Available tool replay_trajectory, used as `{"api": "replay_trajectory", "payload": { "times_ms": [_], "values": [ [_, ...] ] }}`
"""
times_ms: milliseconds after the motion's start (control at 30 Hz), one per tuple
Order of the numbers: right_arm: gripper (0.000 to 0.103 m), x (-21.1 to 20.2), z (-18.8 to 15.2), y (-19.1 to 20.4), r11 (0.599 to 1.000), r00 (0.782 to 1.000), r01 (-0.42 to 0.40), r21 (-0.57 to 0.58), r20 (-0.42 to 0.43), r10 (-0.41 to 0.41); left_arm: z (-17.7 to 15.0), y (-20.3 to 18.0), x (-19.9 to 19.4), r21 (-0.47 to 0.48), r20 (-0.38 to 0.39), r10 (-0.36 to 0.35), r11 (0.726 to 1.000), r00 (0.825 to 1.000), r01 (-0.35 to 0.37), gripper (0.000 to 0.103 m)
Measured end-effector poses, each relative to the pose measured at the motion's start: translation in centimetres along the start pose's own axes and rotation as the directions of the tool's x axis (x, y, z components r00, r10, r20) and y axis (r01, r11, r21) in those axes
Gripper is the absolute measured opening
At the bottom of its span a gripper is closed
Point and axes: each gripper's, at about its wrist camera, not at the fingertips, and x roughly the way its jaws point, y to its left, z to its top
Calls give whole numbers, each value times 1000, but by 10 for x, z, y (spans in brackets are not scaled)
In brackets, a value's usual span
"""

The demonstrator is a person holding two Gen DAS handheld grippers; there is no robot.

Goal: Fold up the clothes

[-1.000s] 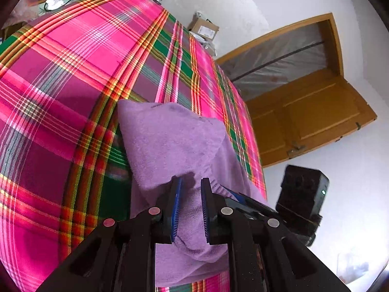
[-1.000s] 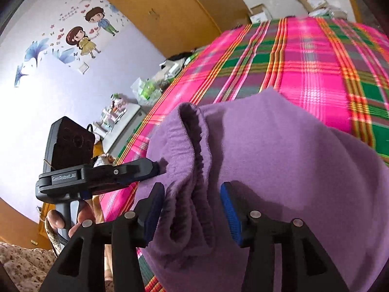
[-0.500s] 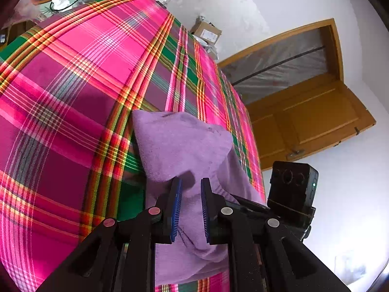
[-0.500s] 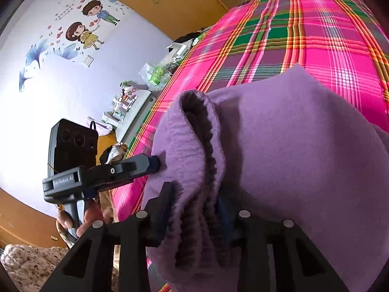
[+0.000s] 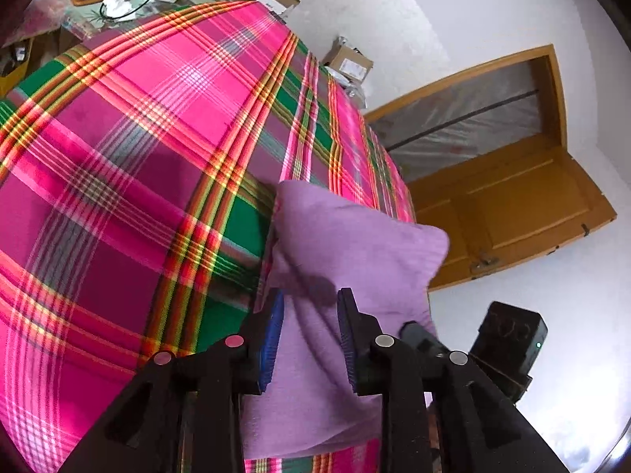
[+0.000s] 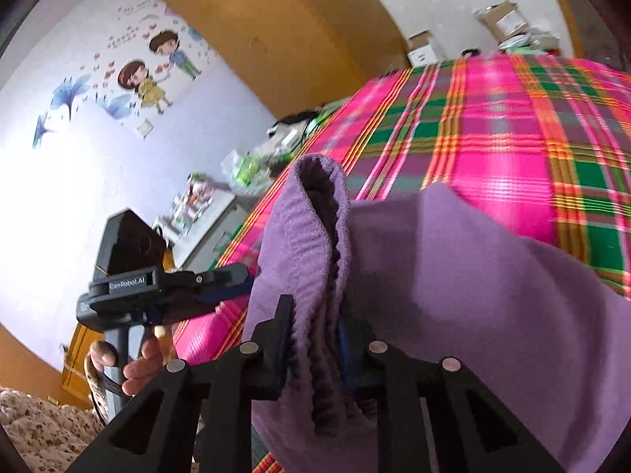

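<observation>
Purple garment lies bunched at the near edge of the plaid bed cover. Right gripper closes its jaws, pinching the ribbed waistband. Left gripper opens its jaws, cloth loose between them.

Daylit room, bright and even for you. White wall nearly blown out. Soft shadow on purple garment between the fingers. Right wrist view: plaid bedspread motion-smeared. Heavy fisheye bending, black vignette corners.
</observation>
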Motion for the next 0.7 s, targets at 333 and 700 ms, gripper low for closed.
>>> {"api": "replay_trajectory", "payload": {
  "times_ms": [333, 700],
  "values": [
    [21, -46, -17, -19, 990, 987, 43, 135, 150, -64, -9, -21, 18, 69, -46, 42, 997, 998, -39, 28],
    [21, -90, -49, -37, 966, 947, 112, 233, 268, -175, -24, -34, 43, 130, -125, 64, 990, 990, -47, 28]
  ]
}}
